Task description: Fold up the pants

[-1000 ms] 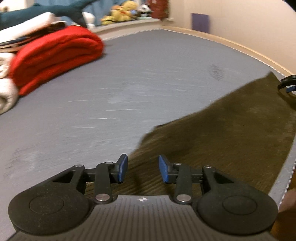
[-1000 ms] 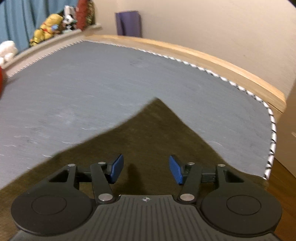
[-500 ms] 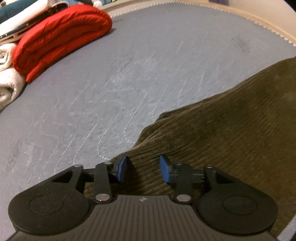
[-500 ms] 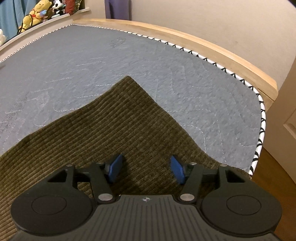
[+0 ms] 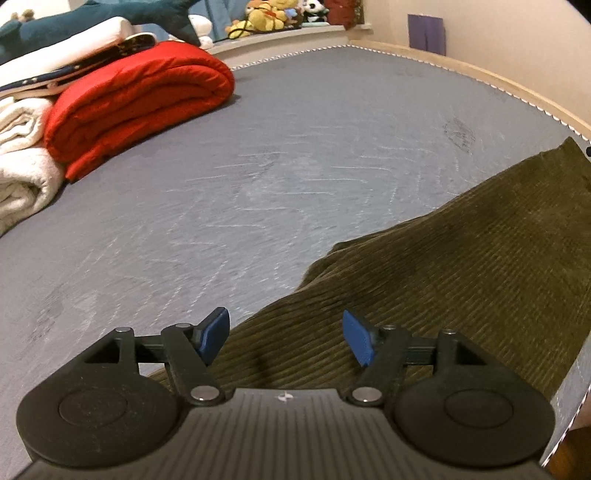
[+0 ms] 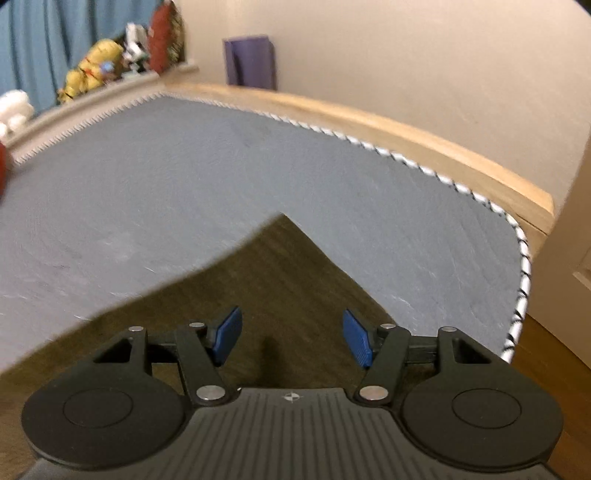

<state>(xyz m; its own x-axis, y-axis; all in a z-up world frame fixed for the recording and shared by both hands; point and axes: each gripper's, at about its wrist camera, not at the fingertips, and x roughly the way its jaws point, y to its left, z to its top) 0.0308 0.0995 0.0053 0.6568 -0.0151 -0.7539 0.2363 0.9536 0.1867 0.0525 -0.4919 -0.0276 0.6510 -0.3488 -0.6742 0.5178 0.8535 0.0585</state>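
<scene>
While my left fingers [image 5: 284, 341] have just been opening over the pants [image 5: 443, 273] and my right fingers [image 6: 291, 341] hang apart above them, both empty, the cloth could slide off the bed's near edge [image 6: 519, 295]. Beyond lies bare mattress [image 5: 258, 166]; a red blanket [image 5: 136, 99] sits far left.

Grey quilted mattress [image 5: 258, 177]; at its left edge, folded red blanket [image 5: 140, 99] beside rolled white towels [image 5: 22, 177]; plush toys [image 5: 266, 14] on far ledge; purple mat [image 6: 251, 62] against wall.
</scene>
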